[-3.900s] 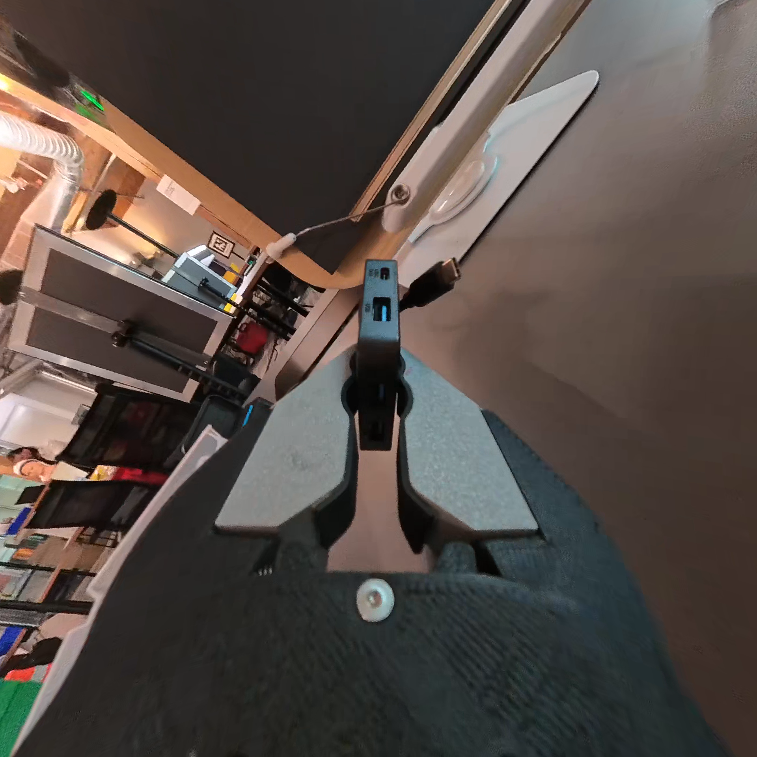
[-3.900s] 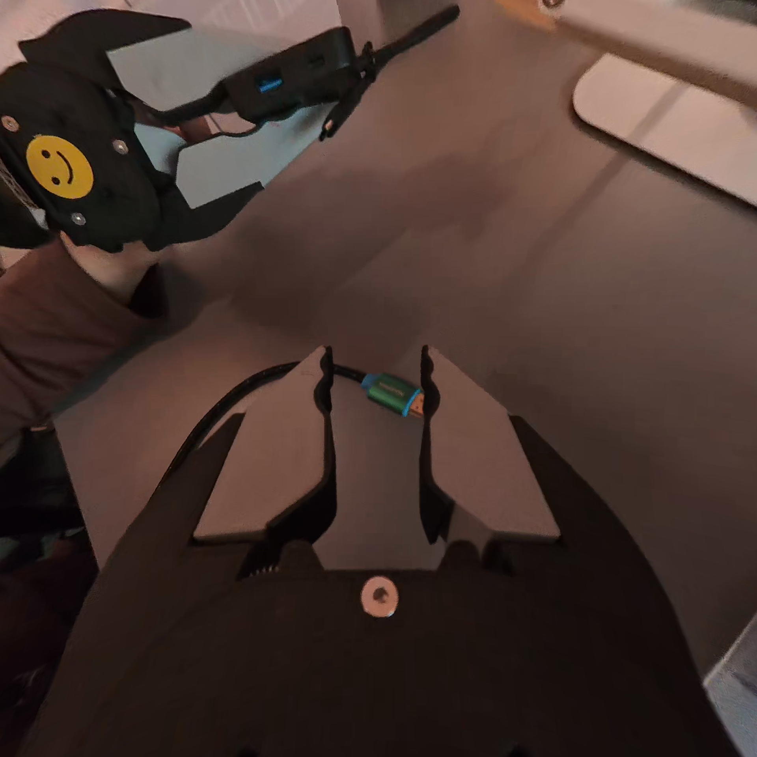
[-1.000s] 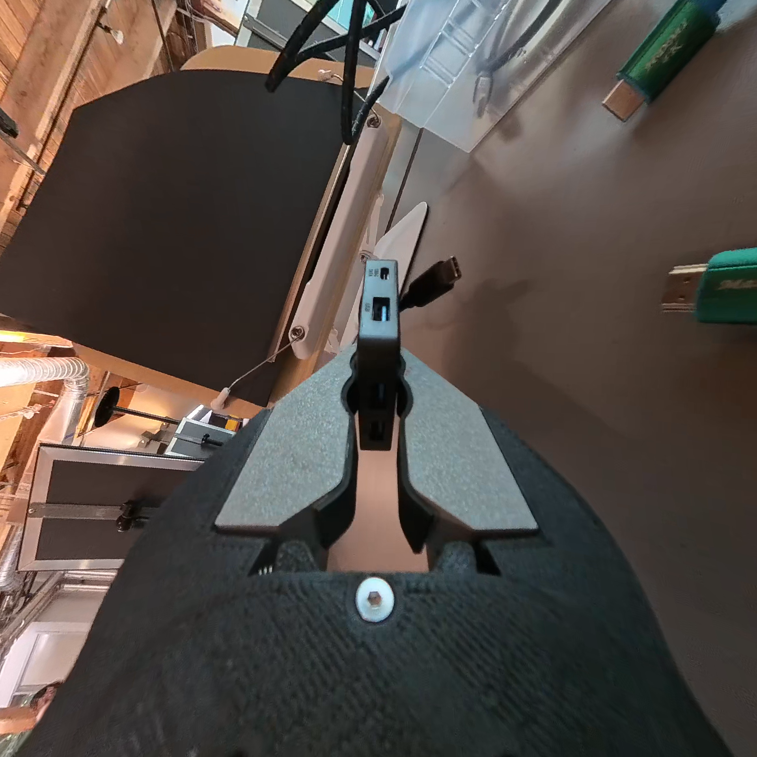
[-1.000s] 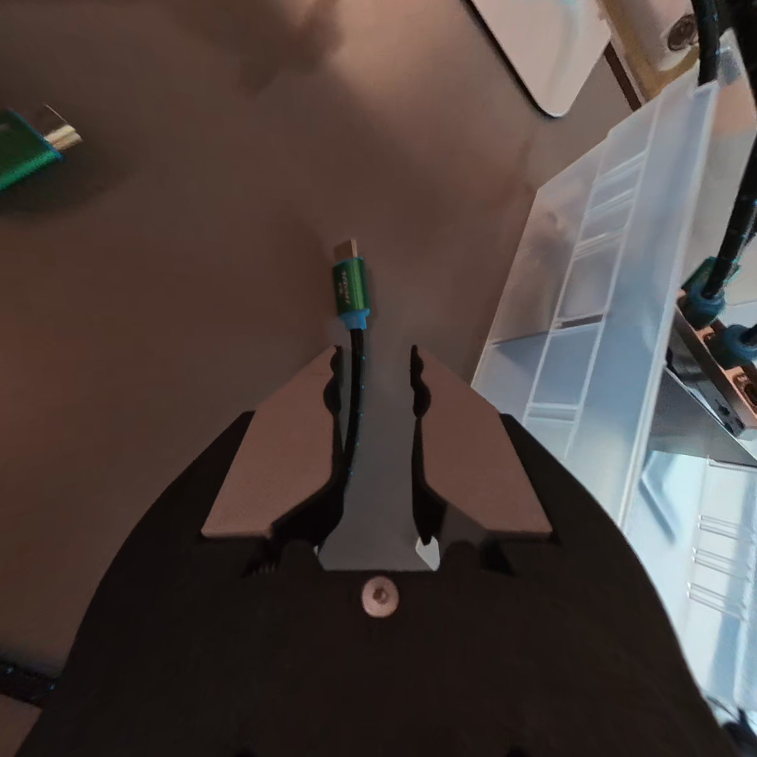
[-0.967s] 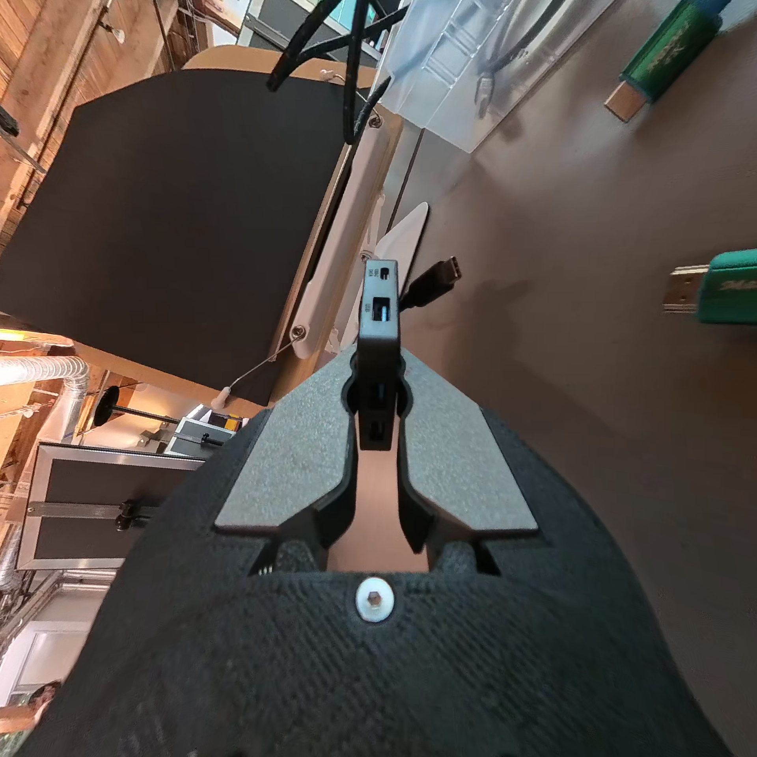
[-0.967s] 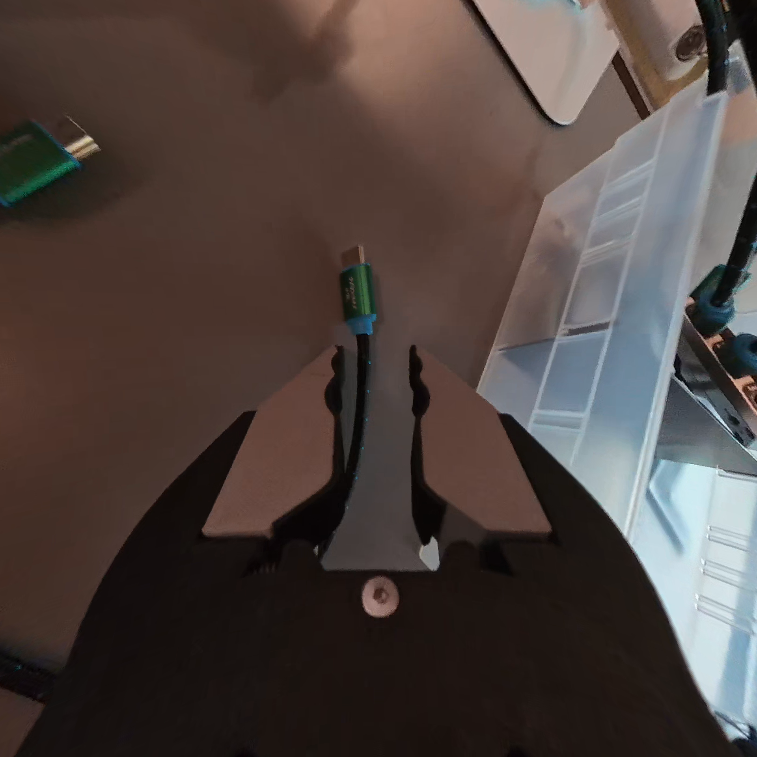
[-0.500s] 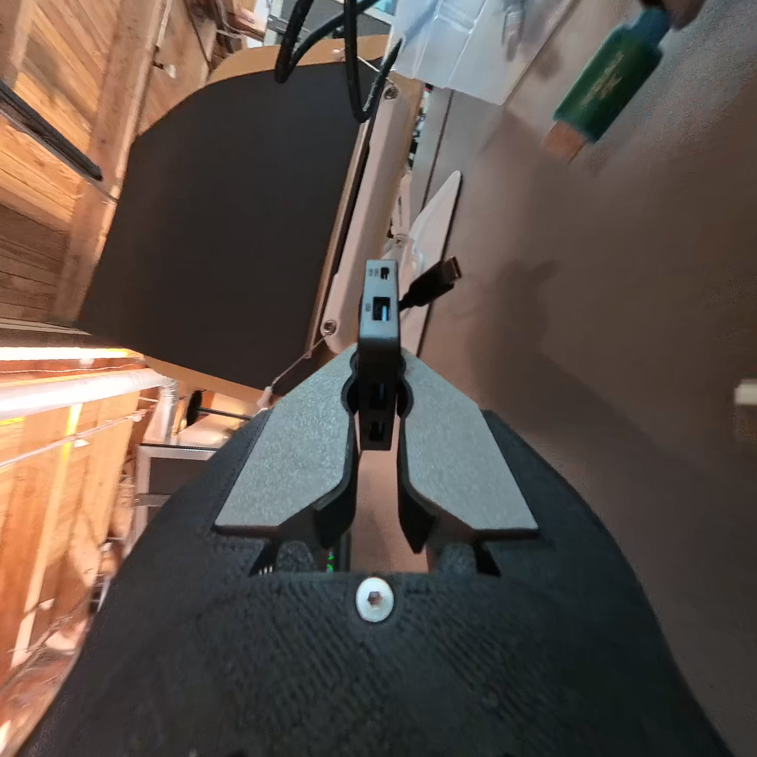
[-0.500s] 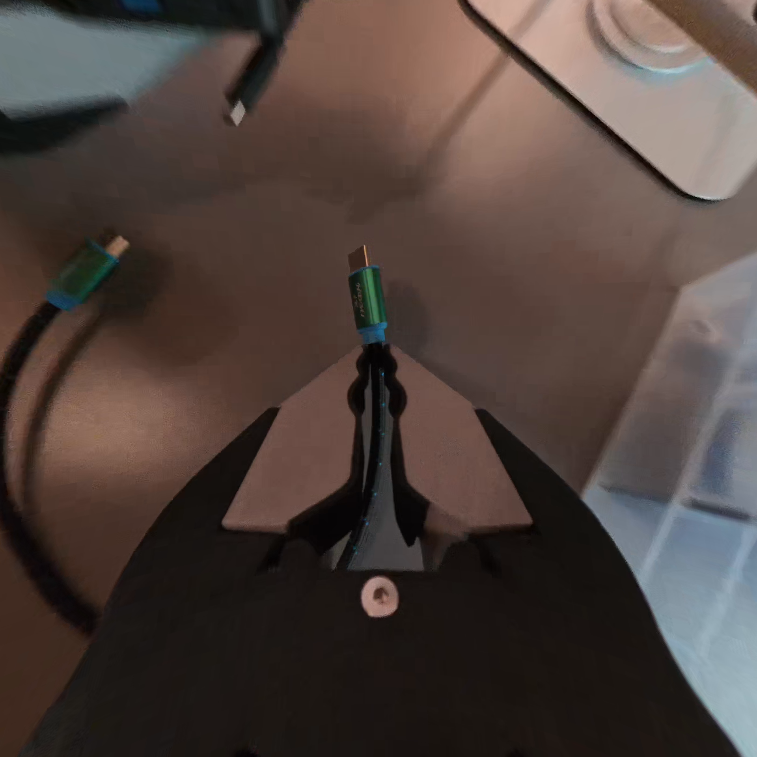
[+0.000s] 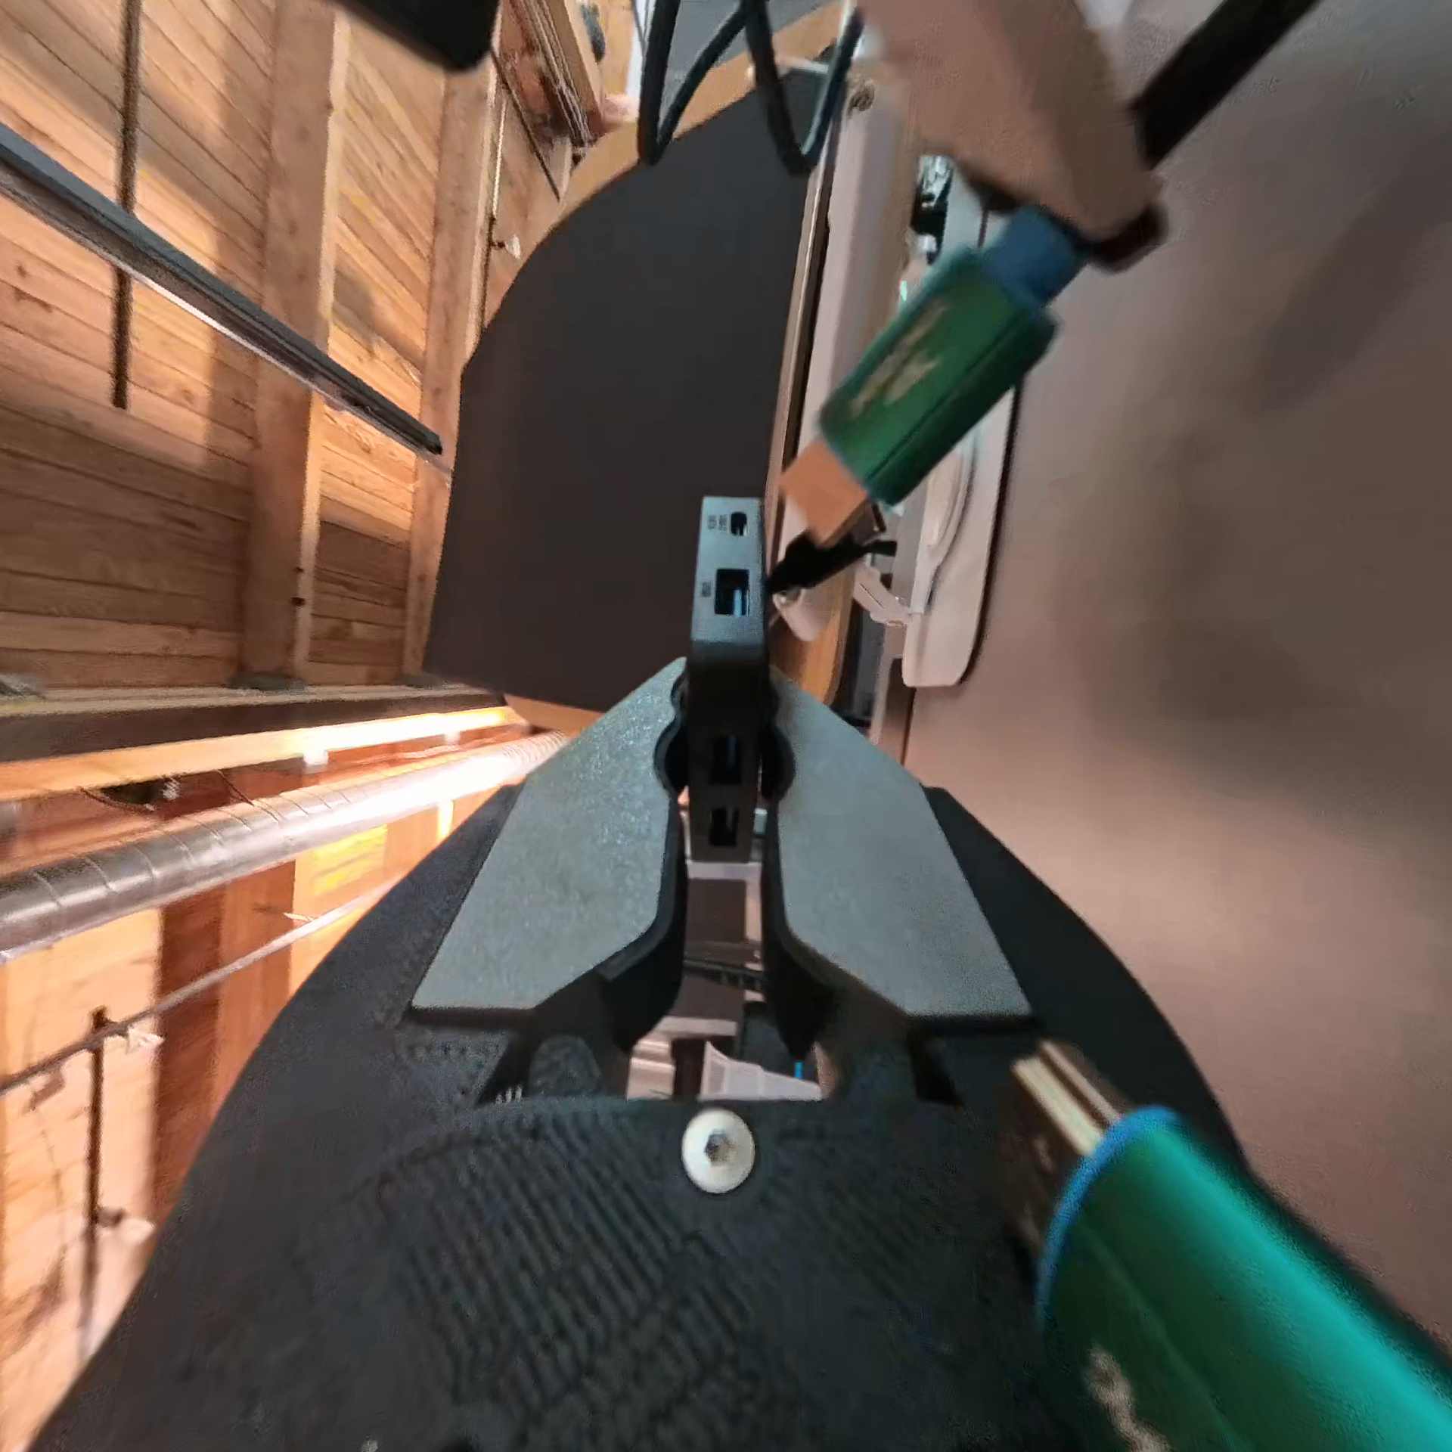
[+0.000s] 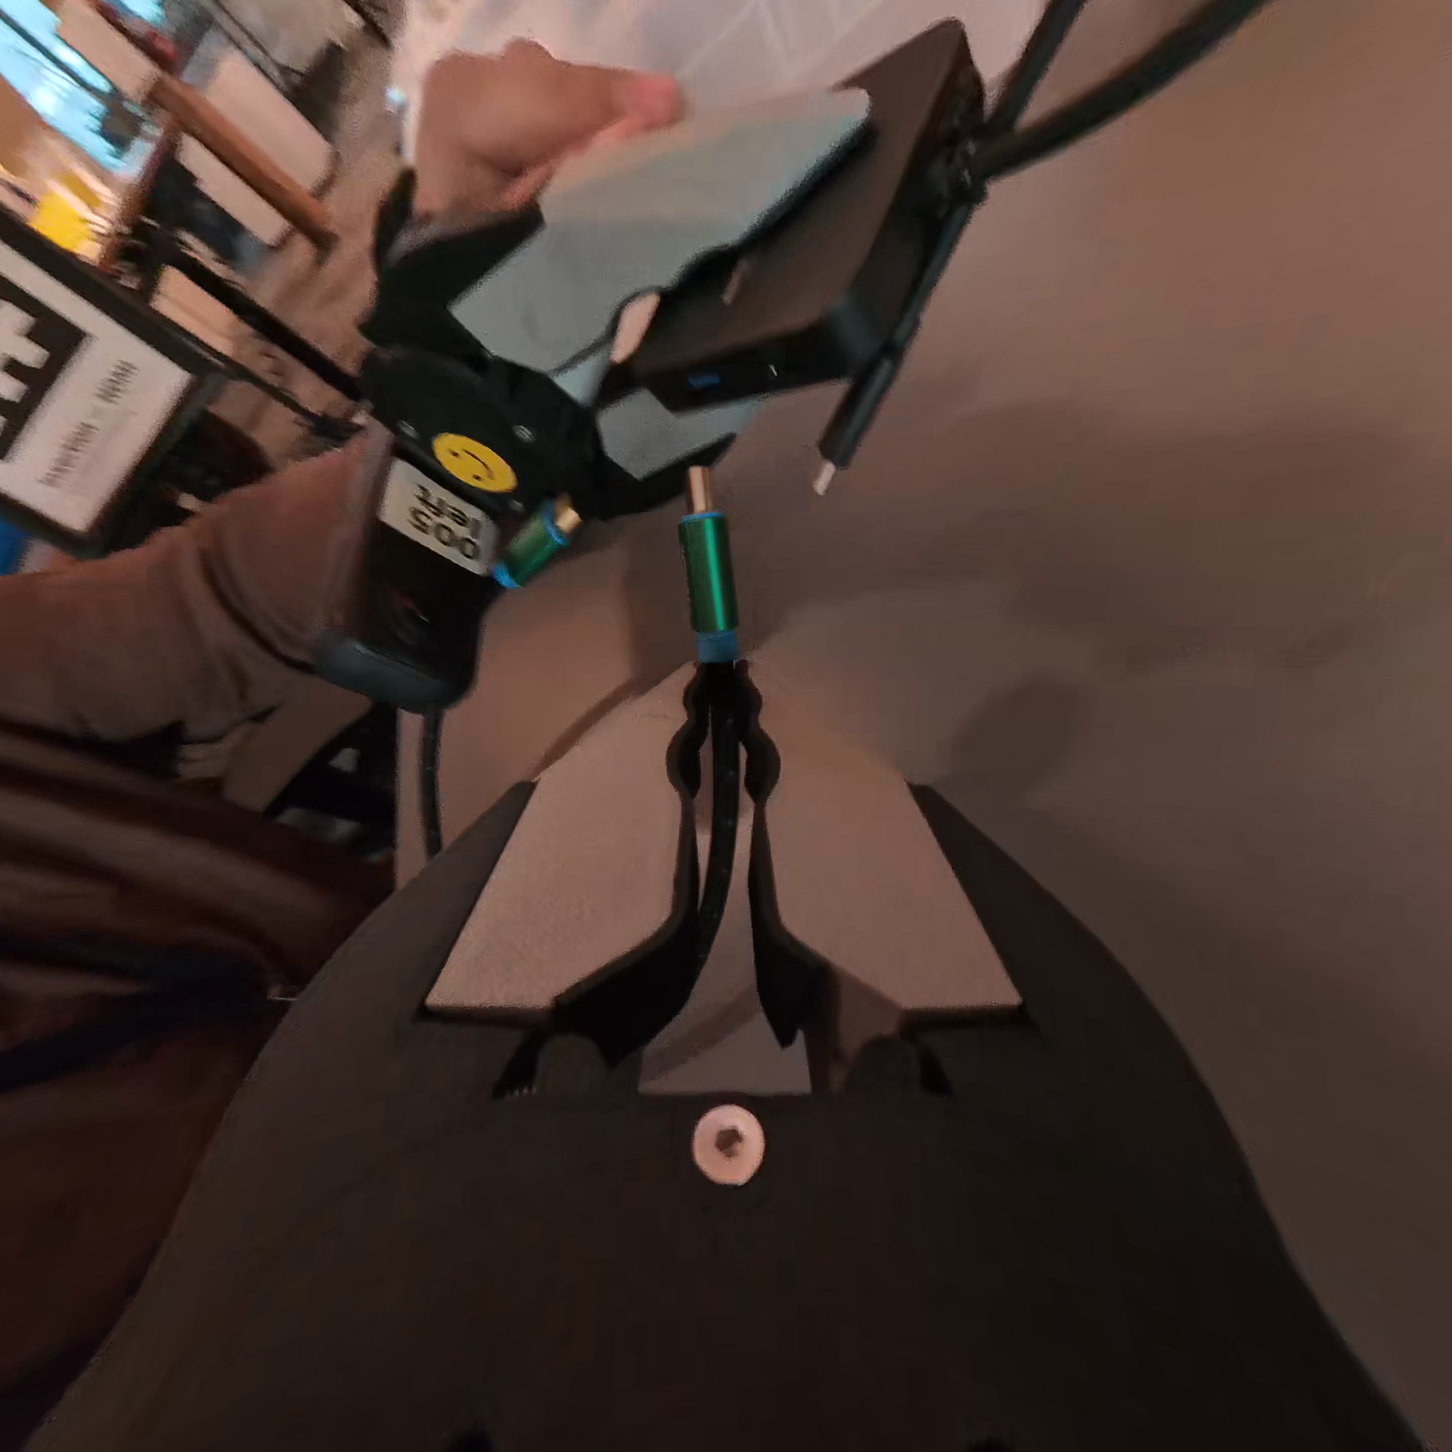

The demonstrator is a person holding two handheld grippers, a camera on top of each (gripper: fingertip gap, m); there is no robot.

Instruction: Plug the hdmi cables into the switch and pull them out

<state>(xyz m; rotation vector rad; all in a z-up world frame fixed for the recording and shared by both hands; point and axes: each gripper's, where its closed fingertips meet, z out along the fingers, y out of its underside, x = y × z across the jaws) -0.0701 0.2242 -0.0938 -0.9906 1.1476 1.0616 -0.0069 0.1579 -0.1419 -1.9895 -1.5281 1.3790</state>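
Note:
My left gripper (image 9: 724,707) is shut on the black HDMI switch (image 9: 727,597), held edge-on in the air with its ports facing me. In the right wrist view the switch (image 10: 817,298) shows in the left gripper (image 10: 644,369), a short black lead (image 10: 864,408) hanging from it. My right gripper (image 10: 721,683) is shut on the black braided cable just behind a green HDMI plug (image 10: 707,573), whose metal tip points at the switch, a short way off. In the left wrist view that plug (image 9: 927,393) hovers close to the switch's right side. A second green plug (image 9: 1226,1288) lies at lower right.
The brown table top (image 9: 1257,707) fills the right side. A black panel (image 9: 613,471) and wooden wall (image 9: 196,393) stand behind. A person's sleeve (image 10: 157,628) and hand (image 10: 511,118) hold the left gripper. The second green plug (image 10: 538,542) shows beneath it.
My right gripper closed on the cable behind the green plug, lifted it and carried it toward the switch. My left gripper raised and turned the switch toward the plug.

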